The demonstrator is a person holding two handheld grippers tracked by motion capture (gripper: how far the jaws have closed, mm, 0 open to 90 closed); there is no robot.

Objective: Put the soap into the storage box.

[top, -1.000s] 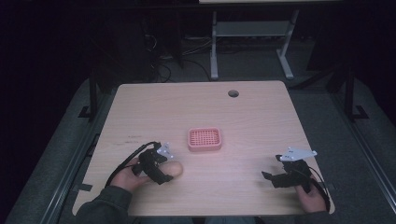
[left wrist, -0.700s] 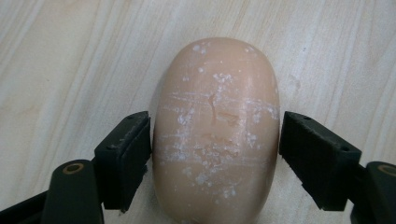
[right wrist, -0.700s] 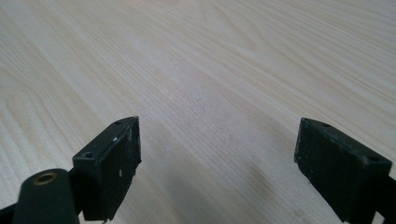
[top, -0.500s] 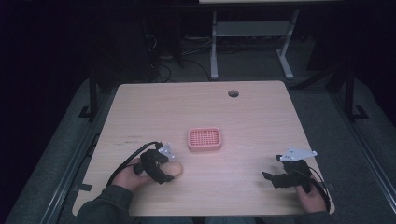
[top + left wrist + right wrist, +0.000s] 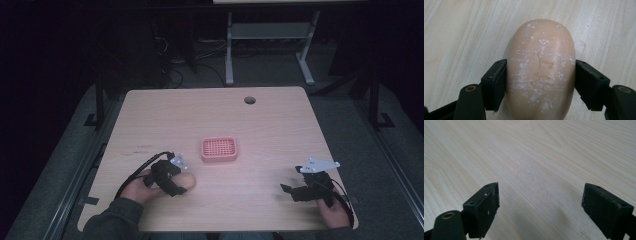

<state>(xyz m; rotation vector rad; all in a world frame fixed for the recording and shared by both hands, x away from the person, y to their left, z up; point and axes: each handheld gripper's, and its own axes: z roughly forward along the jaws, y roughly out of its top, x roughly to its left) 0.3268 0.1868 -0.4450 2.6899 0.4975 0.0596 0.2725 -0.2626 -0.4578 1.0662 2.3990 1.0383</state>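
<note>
**Left gripper clamps the soap bar near the table's front edge**

Left gripper (image 5: 181,183) has its two jaws closed on a beige soap bar (image 5: 540,70), one pad on each long side, a little behind the middle of the bar. This grip across the narrow width probably gives the flat pads (image 5: 499,83) the best contact, because the rounded ends would slip. The bar seems to rest on the wooden table (image 5: 280,125), at the front left part, and its surface has white scratches and crumbs.

A pink ridged soap dish (image 5: 219,149) sits near the table's centre, apart from the bar, beyond it and to its right. I judge it is the place where the bar should go.

The right gripper (image 5: 288,191) rests low at the front right, jaws wide apart and holding nothing, probably kept aside so it does not disturb.
</note>
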